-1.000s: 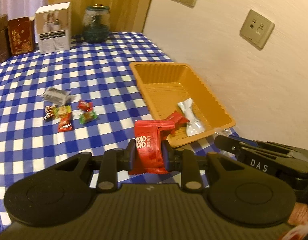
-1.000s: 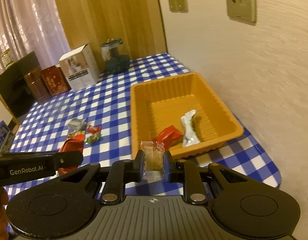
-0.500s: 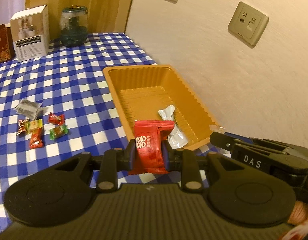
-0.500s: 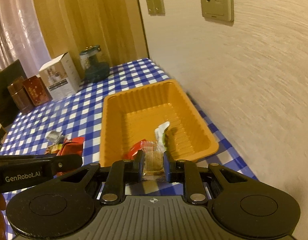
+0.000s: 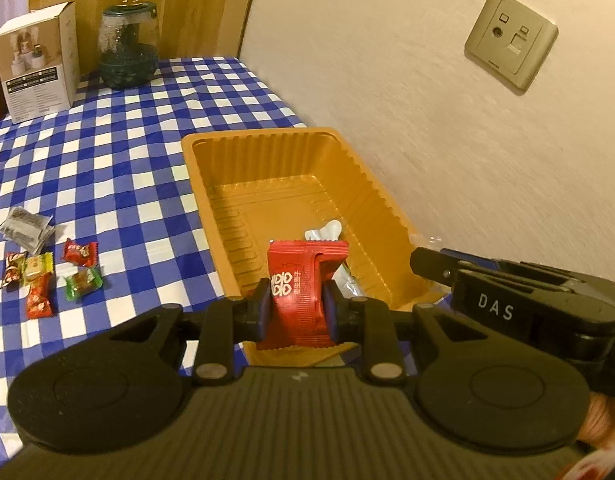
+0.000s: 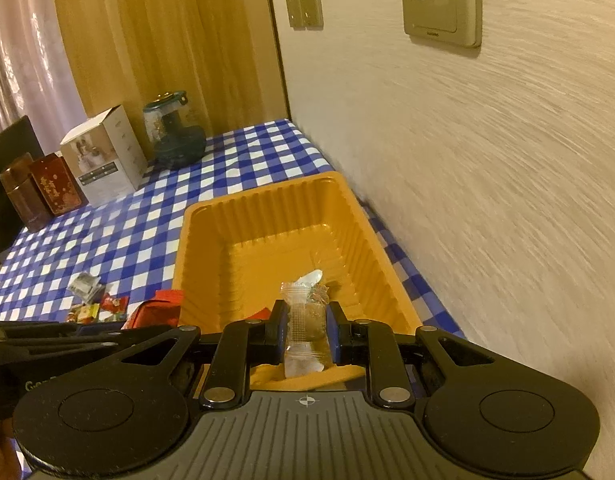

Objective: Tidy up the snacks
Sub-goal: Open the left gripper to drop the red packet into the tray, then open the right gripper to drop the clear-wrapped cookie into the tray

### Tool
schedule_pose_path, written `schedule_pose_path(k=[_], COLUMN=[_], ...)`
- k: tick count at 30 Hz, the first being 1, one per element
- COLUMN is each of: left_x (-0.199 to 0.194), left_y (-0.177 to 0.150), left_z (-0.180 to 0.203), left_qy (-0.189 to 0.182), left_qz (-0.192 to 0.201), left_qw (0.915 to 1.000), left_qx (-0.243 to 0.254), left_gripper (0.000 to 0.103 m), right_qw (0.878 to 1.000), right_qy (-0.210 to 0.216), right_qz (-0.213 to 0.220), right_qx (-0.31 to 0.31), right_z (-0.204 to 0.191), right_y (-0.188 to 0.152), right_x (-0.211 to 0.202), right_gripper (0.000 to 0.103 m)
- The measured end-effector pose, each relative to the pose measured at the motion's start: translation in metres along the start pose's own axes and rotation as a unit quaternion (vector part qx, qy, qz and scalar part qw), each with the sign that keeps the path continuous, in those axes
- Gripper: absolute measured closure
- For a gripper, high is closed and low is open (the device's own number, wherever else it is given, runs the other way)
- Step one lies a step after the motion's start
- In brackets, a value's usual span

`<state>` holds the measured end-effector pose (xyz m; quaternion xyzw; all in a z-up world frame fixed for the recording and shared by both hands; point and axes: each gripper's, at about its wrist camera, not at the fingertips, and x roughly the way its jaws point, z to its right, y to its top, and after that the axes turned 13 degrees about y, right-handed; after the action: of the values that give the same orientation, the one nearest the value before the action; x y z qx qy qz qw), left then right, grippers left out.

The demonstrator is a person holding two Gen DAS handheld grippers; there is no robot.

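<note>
My left gripper (image 5: 297, 300) is shut on a red snack packet (image 5: 301, 292), held upright over the near end of the orange tray (image 5: 267, 148). My right gripper (image 6: 306, 322) is shut on a clear-wrapped biscuit (image 6: 305, 336), also above the tray's (image 6: 243, 208) near end. A white wrapped snack (image 5: 327, 232) lies inside the tray, partly hidden behind the held packets. Several small loose candies (image 5: 47, 276) and a grey sachet (image 5: 27, 228) lie on the checked cloth left of the tray. The right gripper's body (image 5: 507, 304) shows at the right of the left wrist view.
A white box (image 5: 39, 64), a dark glass jar (image 5: 127, 52) and brown boxes (image 6: 39, 192) stand at the table's far end. The wall with sockets (image 5: 511, 40) runs close along the tray's right side. The blue checked tablecloth (image 5: 107, 152) covers the table.
Both grippers have moved forward and right toward the tray with their packets, from beside its near corner to over its near end. The loose candies have shifted left in view.
</note>
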<state>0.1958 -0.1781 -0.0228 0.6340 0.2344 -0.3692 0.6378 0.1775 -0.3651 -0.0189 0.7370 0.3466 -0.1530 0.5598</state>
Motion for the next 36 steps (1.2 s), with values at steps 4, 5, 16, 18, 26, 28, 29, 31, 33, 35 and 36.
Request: schedule_pose_path(k=[4, 5, 16, 18, 26, 28, 29, 31, 33, 35, 36], left_x=[0.008, 0.011, 0.028, 0.031, 0.031, 0.03, 0.03, 0.029, 0.028, 0.027, 0.026], left_y=[0.005, 0.006, 0.014, 0.015, 0.013, 0.011, 0.01, 0.008, 0.006, 0.005, 0.004], left_z=[0.002, 0.002, 0.005, 0.006, -0.001, -0.005, -0.007, -0.01, -0.012, -0.013, -0.014], left_qy=[-0.003, -0.002, -0.005, -0.003, 0.005, 0.008, 0.012, 0.016, 0.019, 0.02, 0.021], left_qz=[-0.001, 0.0, 0.002, 0.004, 0.009, 0.007, 0.007, 0.005, 0.004, 0.003, 0.003], left_qw=[1.0, 1.0, 1.0, 1.0, 0.9999, 0.9999, 0.9999, 0.9999, 0.9998, 0.9998, 0.9998], left_qx=[0.002, 0.002, 0.005, 0.005, 0.002, -0.001, 0.0, 0.001, 0.001, 0.003, 0.003], left_gripper=[0.079, 0.079, 0.079, 0.077, 0.061, 0.061, 0.061, 0.061, 0.061, 0.061, 0.061], right_qw=[1.0, 1.0, 1.0, 1.0, 1.0, 1.0, 1.0, 1.0, 1.0, 1.0, 1.0], right_qy=[-0.003, -0.003, -0.009, -0.009, -0.011, -0.009, -0.008, -0.005, -0.002, 0.0, 0.001], right_qz=[-0.002, -0.002, -0.006, -0.005, -0.007, -0.008, -0.008, -0.008, -0.009, -0.008, -0.007], right_qx=[0.002, 0.002, 0.005, 0.007, 0.012, 0.013, 0.013, 0.013, 0.012, 0.011, 0.01], right_z=[0.006, 0.008, 0.017, 0.018, 0.018, 0.017, 0.016, 0.014, 0.013, 0.011, 0.01], right_y=[0.002, 0.002, 0.009, 0.01, 0.007, 0.007, 0.007, 0.006, 0.007, 0.008, 0.008], right_x=[0.005, 0.006, 0.02, 0.021, 0.022, 0.022, 0.022, 0.022, 0.022, 0.022, 0.021], right_gripper=[0.082, 0.082, 0.082, 0.082, 0.082, 0.082, 0.082, 0.082, 0.082, 0.082, 0.082])
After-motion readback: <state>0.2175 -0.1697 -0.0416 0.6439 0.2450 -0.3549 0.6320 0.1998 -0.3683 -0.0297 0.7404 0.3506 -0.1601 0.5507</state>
